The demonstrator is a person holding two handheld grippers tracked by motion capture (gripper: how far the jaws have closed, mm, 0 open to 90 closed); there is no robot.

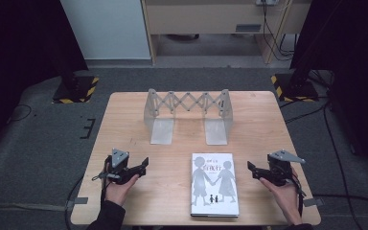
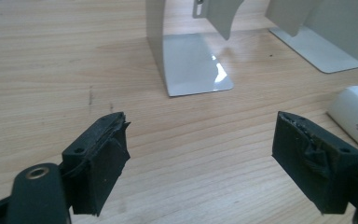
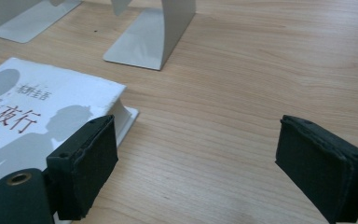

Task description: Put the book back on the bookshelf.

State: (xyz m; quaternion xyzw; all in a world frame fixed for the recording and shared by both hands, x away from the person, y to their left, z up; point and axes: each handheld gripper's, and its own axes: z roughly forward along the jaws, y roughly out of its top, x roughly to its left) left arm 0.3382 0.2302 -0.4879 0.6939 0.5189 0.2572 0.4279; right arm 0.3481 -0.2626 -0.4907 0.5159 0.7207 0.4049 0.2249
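Both handheld tools sit spread and empty above the wooden table (image 1: 124,115): the left gripper (image 1: 143,166) and right gripper (image 1: 252,168) flank a white book (image 1: 213,184). The book lies flat between them, just before the extendable bookend rack (image 1: 188,115).

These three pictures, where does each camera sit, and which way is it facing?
High view: above the person's side, looking forward and down on the table; forearms, hands, the left tool and the right tool show.
Left gripper view: rides the left tool, looking along its open jaws at the bookend rack.
Right gripper view: rides the right tool, open jaws toward wood, the book at left.
All three views share the rack and the book.
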